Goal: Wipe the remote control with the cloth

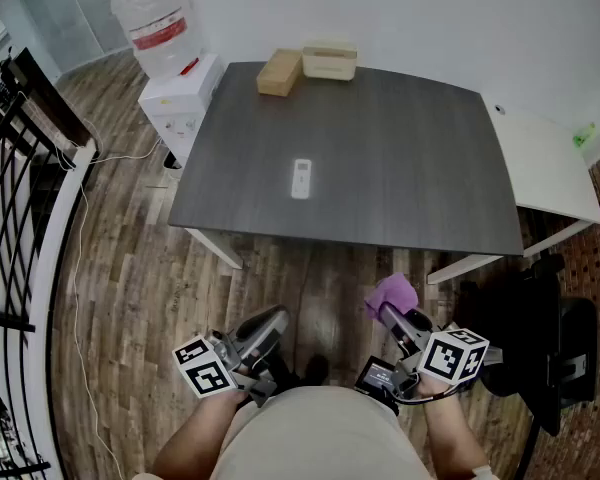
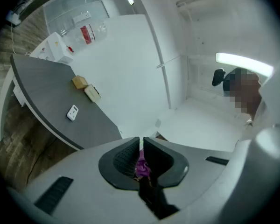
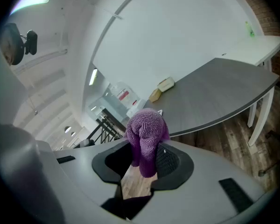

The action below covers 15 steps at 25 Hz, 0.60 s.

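- Railing (image 1: pixel 20 218), black metal, runs along the far left over the wood floor (image 1: pixel 130 298).
- Water dispenser (image 1: pixel 180 98), white with a bottle on top, stands just beside the table's left back corner.
- Left gripper (image 1: pixel 272 323) is low in the head view, in front of the person and well short of the table. Its jaws are closed together. A purple fleck shows deep in the slit between them; cannot tell what it is.
- Dark grey table (image 1: pixel 400 158): remote control (image 1: pixel 300 178), white, lies flat near the middle-left, alone. A brown box (image 1: pixel 279 72) and a cream box (image 1: pixel 329 60) sit side by side at the back edge.
- Right gripper (image 1: pixel 388 313) is tilted downward, also short of the table. Its jaws are clamped on the cloth (image 1: pixel 393 294), purple and bunched, which bulges out past the tips.
- White side table (image 1: pixel 540 163) adjoins the grey table's right edge.
- Black chair (image 1: pixel 550 348) is at the lower right.
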{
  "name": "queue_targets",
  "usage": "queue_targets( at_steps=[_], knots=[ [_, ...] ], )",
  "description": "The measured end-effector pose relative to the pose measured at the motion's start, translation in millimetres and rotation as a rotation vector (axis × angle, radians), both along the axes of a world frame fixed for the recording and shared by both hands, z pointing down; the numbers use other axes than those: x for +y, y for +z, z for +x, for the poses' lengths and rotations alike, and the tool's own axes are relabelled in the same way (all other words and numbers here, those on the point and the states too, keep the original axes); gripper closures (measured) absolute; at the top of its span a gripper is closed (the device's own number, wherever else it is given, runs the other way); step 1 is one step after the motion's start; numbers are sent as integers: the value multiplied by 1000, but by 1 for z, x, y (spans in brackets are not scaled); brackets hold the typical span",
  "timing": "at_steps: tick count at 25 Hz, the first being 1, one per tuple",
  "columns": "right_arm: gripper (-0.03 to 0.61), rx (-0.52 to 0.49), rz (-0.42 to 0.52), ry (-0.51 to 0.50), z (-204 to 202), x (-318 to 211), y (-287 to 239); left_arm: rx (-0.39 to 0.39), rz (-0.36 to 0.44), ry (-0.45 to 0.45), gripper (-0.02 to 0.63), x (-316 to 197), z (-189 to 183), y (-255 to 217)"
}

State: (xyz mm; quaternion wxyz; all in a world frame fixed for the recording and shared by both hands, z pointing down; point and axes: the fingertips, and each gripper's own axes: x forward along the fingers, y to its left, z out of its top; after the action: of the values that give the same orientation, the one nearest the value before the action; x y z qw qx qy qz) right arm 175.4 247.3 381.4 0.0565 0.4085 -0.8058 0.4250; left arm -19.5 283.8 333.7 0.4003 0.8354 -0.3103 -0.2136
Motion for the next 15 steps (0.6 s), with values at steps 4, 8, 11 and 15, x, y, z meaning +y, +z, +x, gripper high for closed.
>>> queue_targets(
  at_steps=[4,8,11,15],
  knots=[
    [457,14,-20,8,-5,-25,10,-33,-38,-48,585,-31,-15,13],
    [457,36,-37,10,-25,-56,21,-90,-68,-49,517,-71,-39,32],
    [457,62,-46,24,-42,-87,29,-122,-104,-36,512,-108,-56,52],
    [457,93,-84,45,-65,-134,41,-147,-162,8,512,-167,-71,77]
  ],
)
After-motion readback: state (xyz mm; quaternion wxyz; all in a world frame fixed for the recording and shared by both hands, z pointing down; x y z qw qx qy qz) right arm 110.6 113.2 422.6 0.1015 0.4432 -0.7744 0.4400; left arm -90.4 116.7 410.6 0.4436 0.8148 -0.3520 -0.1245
